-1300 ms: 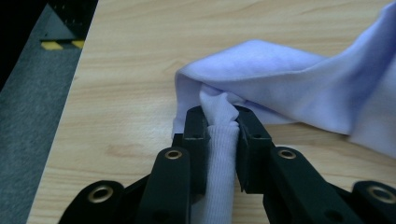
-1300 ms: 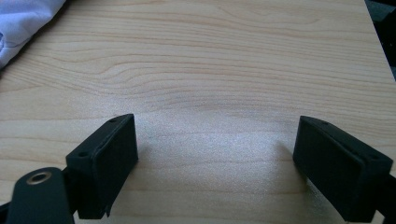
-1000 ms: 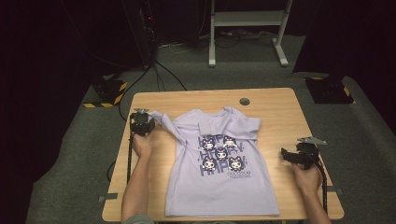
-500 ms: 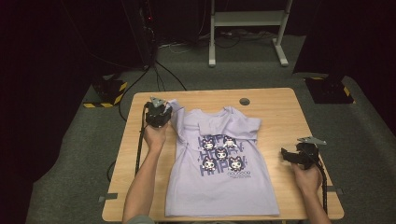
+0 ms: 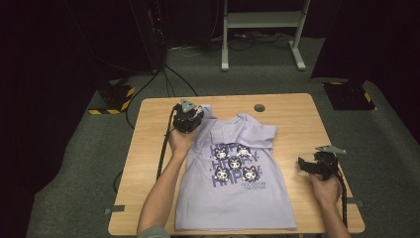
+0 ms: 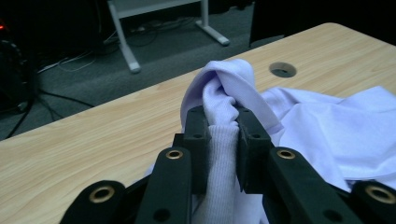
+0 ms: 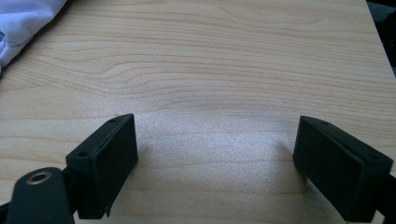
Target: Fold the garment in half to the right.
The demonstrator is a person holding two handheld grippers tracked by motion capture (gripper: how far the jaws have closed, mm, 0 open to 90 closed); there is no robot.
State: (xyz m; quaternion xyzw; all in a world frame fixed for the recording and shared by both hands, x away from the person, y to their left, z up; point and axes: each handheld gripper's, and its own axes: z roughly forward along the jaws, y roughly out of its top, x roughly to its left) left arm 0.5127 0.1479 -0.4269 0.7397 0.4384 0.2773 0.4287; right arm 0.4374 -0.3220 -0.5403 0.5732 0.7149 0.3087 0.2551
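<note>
A wooden table (image 5: 148, 148) fills the frame's centre, with a lilac T-shirt (image 5: 237, 193) spread across its middle. At upper left, the left gripper (image 5: 189, 119) has its jaws clamped on the shirt's bunched sleeve (image 6: 224, 93). At lower right, the right gripper (image 5: 303, 166) rests wide open on bare wood, holding nothing.

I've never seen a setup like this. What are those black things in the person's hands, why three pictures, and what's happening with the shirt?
A person holds a hand-held gripper in each hand. The high view looks down on the wooden table; the other two cameras ride on the grippers. A lilac T-shirt with a cartoon print lies on the table. The left gripper is shut on a bunched sleeve of that shirt, lifted off the table. The right gripper is open over bare wood, holding nothing.
</note>
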